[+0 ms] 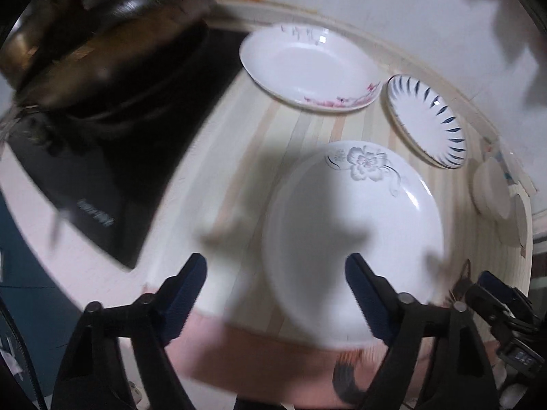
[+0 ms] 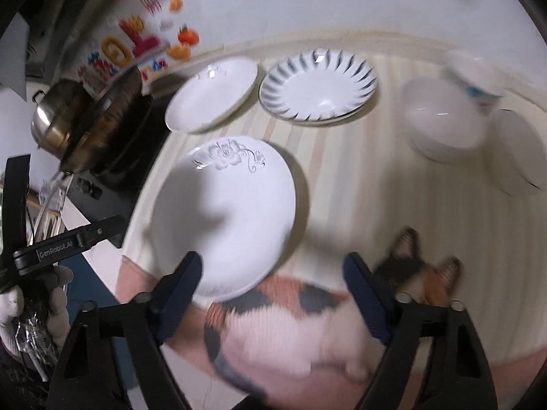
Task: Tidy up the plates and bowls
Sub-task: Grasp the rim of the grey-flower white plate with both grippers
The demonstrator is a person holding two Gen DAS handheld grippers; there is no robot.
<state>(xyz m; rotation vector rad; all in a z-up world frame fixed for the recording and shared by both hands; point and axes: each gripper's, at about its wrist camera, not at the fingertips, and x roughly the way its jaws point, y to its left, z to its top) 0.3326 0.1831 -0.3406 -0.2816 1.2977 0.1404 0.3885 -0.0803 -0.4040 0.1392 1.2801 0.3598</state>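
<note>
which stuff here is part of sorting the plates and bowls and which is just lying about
Belongs to the job:
grey-flower plate
pink-flower plate
blue-petal plate
white bowls

Just lying about:
steel pot
black cooktop
cat-print mat
wall stickers

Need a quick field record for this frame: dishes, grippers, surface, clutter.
plates: grey-flower plate nearest; pink-flower plate and blue-streak plate behind it, all apart
bowls: white bowls at right, blurred
left gripper: open, empty, above the grey-flower plate's near edge
right gripper: open, empty
surface: striped mat
clutter: steel pot on black cooktop
</note>
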